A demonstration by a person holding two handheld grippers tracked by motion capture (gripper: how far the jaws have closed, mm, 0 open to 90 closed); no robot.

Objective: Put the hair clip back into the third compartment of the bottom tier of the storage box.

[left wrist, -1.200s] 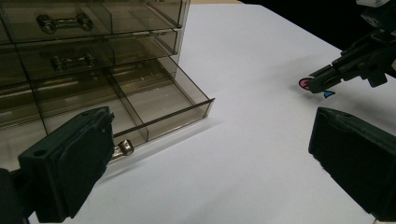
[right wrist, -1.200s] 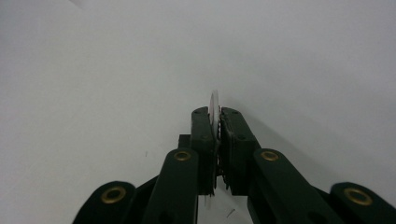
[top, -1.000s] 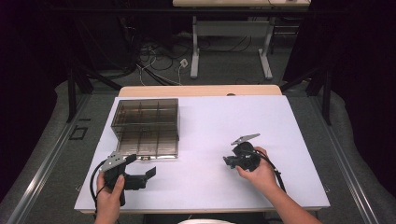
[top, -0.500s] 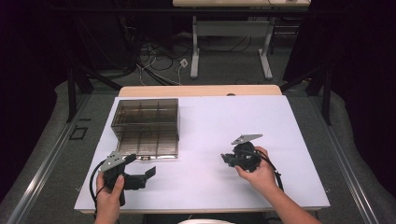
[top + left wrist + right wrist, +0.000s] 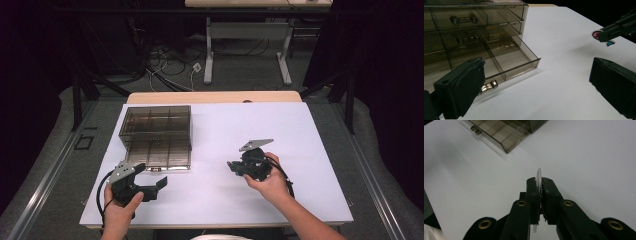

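From above, a smoky plastic drawer cabinet [image 5: 156,135] stood left of centre on the white worktop [image 5: 300,130], its lowest drawer [image 5: 159,159] pulled out. The left hand-held gripper [image 5: 150,186] sat low at lower left, jaws spread and empty. The right hand-held gripper [image 5: 235,167], right of centre, pointed left.

Left gripper view: open drawer [image 5: 506,62] at left, the right gripper's tip with a pink-and-blue sticker [image 5: 602,37] at upper right.

Right gripper view: jaws pressed together, pinching a thin flat disc [image 5: 539,178] edge-on at centre.

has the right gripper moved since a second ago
Yes, slightly. In the high view the right gripper, shut on a thin flat piece, has drifted toward the drawer cabinet.
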